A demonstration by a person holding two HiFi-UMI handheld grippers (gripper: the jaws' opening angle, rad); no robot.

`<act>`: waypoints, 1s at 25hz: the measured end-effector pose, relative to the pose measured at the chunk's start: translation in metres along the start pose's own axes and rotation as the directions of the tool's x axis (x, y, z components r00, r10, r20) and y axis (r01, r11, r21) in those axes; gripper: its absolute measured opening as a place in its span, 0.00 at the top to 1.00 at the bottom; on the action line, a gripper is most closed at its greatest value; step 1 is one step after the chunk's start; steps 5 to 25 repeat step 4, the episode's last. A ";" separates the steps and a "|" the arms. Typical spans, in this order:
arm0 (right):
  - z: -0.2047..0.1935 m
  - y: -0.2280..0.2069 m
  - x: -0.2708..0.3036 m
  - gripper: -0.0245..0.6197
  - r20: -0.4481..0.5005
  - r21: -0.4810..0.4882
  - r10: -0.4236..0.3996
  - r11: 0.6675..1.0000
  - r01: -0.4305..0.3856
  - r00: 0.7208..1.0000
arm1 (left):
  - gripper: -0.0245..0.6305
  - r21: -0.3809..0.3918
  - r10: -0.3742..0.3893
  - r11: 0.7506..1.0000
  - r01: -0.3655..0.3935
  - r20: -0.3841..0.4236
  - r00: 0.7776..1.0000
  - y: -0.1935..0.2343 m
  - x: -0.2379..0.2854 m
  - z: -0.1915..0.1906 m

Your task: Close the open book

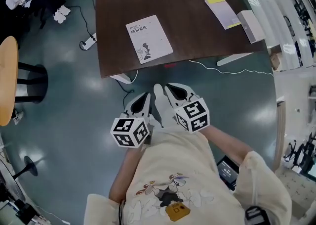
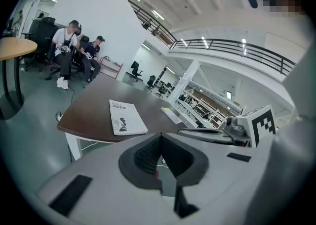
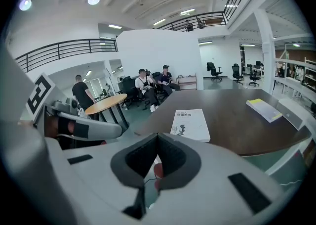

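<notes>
Head view: I see the book [image 1: 149, 39] lying shut, white cover up, on the dark brown surface [image 1: 192, 31], close to its near edge and left of centre. A second booklet with a yellow strip [image 1: 223, 12] lies well apart from it, toward the far right corner. The left hand-held gripper [image 1: 146, 94] and the right hand-held gripper [image 1: 165, 87] are side by side, near the person's chest. Both are over the floor [image 1: 74, 95], short of the surface's near edge and clear of the book. A round wooden table [image 1: 7, 78] stands at the far left.

Left gripper view: the jaws of this hand-held gripper are clenched, tips meeting, and nothing is between them. The book lies beyond them on the near part of the surface, slightly left of the jaw line. The right hand-held gripper's marker cube shows at the right edge. Seated people [image 2: 66, 51] are at the far left.

Right gripper view: this hand-held gripper is likewise clenched on nothing, tips together. The book lies ahead, just right of the jaw line, cover closed. The booklet is at the far right.
</notes>
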State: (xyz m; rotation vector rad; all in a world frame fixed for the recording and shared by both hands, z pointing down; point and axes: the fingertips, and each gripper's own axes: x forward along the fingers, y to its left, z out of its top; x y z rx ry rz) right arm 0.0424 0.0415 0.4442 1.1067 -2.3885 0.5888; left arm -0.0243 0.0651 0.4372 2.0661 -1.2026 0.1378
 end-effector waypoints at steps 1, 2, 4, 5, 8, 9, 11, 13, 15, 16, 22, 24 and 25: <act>-0.002 0.003 -0.007 0.95 0.006 0.007 -0.011 1.000 0.011 1.000 | 0.95 0.000 -0.005 1.000 0.005 -0.001 1.000 -0.003 -0.004 -0.005; -0.004 0.005 -0.013 0.95 0.013 0.013 -0.022 1.000 0.021 1.000 | 0.95 0.001 -0.010 1.000 0.010 -0.005 1.000 -0.006 -0.008 -0.009; -0.007 0.012 -0.024 0.95 0.028 0.026 -0.042 0.999 0.041 0.999 | 0.95 0.006 -0.021 1.000 0.021 -0.015 1.000 -0.010 -0.017 -0.019; -0.007 0.012 -0.024 0.95 0.028 0.026 -0.042 0.999 0.041 0.999 | 0.95 0.006 -0.021 1.000 0.021 -0.015 1.000 -0.010 -0.017 -0.019; -0.007 0.012 -0.024 0.95 0.028 0.026 -0.042 0.999 0.041 0.999 | 0.95 0.006 -0.021 1.000 0.021 -0.015 1.000 -0.010 -0.017 -0.019; -0.007 0.012 -0.024 0.95 0.028 0.026 -0.042 0.999 0.041 0.999 | 0.95 0.006 -0.021 1.000 0.021 -0.015 1.000 -0.010 -0.017 -0.019; -0.007 0.012 -0.024 0.95 0.028 0.026 -0.042 0.999 0.041 0.999 | 0.95 0.006 -0.021 1.000 0.021 -0.015 1.000 -0.010 -0.017 -0.019; -0.007 0.012 -0.024 0.95 0.028 0.026 -0.042 0.999 0.041 0.999 | 0.95 0.006 -0.021 1.000 0.021 -0.015 1.000 -0.010 -0.017 -0.019; -0.007 0.012 -0.024 0.95 0.028 0.026 -0.042 0.999 0.041 0.999 | 0.95 0.006 -0.021 1.000 0.021 -0.015 1.000 -0.010 -0.017 -0.019; -0.007 0.012 -0.024 0.95 0.028 0.026 -0.042 0.999 0.041 0.999 | 0.95 0.006 -0.021 1.000 0.021 -0.015 1.000 -0.010 -0.017 -0.019; -0.007 0.012 -0.024 0.95 0.028 0.026 -0.042 0.999 0.041 0.999 | 0.95 0.006 -0.021 1.000 0.021 -0.015 1.000 -0.010 -0.017 -0.019; -0.007 0.012 -0.024 0.95 0.028 0.026 -0.042 0.999 0.041 0.999 | 0.95 0.006 -0.021 1.000 0.021 -0.015 1.000 -0.010 -0.017 -0.019; -0.007 0.012 -0.024 0.95 0.028 0.026 -0.042 0.999 0.041 0.999 | 0.95 0.006 -0.021 1.000 0.021 -0.015 1.000 -0.010 -0.017 -0.019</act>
